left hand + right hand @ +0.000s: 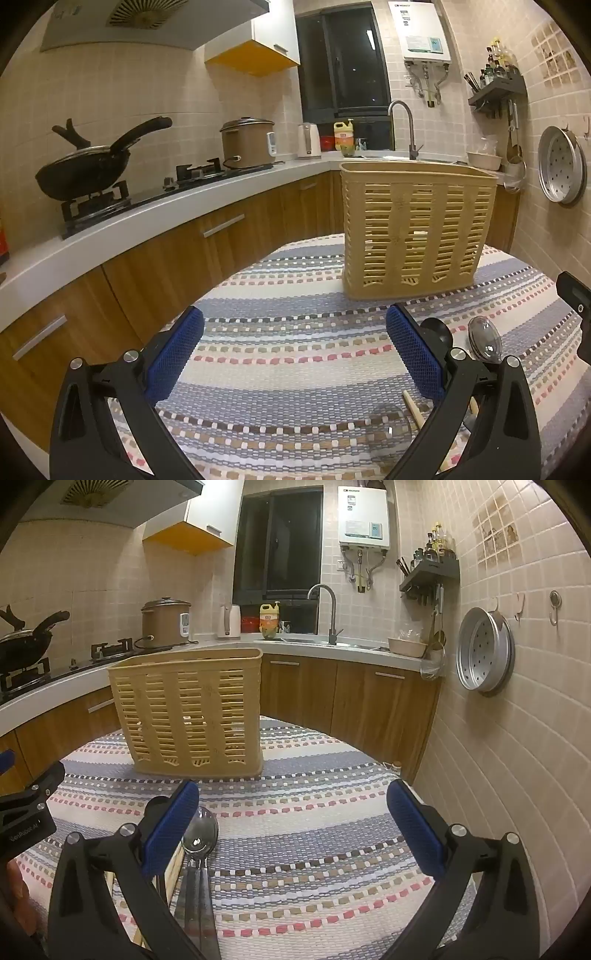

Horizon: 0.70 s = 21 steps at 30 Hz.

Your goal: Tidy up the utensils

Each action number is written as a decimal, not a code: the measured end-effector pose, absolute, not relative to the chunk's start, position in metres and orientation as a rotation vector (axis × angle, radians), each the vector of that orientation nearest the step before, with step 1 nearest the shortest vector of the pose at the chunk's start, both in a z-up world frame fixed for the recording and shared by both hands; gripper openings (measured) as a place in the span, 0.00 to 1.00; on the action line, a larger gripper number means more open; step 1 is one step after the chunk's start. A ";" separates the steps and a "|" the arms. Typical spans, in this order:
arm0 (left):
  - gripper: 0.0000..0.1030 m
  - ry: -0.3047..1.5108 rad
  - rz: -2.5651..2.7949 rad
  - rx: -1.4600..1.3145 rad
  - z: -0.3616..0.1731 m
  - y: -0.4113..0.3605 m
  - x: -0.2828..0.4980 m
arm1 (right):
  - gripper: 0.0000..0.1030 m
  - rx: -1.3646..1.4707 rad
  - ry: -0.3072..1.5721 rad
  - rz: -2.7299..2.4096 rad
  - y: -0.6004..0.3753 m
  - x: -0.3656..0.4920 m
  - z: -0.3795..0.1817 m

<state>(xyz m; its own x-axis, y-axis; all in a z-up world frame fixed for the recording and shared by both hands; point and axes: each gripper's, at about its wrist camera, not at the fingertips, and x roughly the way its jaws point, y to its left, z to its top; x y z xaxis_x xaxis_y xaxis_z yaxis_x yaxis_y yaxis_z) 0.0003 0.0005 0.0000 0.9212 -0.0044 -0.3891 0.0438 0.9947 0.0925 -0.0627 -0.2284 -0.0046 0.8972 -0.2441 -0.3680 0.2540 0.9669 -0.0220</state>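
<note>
Kitchen, lit by warm artificial light: tiled walls, a white counter over wood-fronted cabinets, a dark window and a water heater on the far wall. On the counter stand a black wok on the gas hob, a brown rice cooker, a white kettle and a yellow bottle; a faucet rises over the sink. A perforated metal tray hangs on the right wall. In the foreground a table carries a striped woven cloth. A beige slotted basket stands upright on the cloth toward its far end. The utensils lie nearer the cameras, between the 2 grippers: a metal spoon with its bowl toward the basket, a black spoon just beside it, largely hidden by a finger, and wooden chopsticks only partly visible. The left gripper hangs over bare cloth with its jaws spread fully wide, nothing between them. The right gripper is likewise fully spread and grips nothing; its left blue pad sits just beside the metal spoon's bowl, contact not determinable. Both point slightly downward toward the basket.
</note>
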 end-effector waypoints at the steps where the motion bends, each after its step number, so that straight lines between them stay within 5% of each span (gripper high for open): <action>1: 0.93 0.399 -0.023 0.102 0.000 0.000 0.000 | 0.94 0.027 0.377 -0.259 -0.228 -0.063 -0.005; 21: 0.93 0.353 -0.083 0.090 0.001 -0.002 -0.010 | 0.94 0.026 0.345 -0.252 -0.226 -0.071 0.001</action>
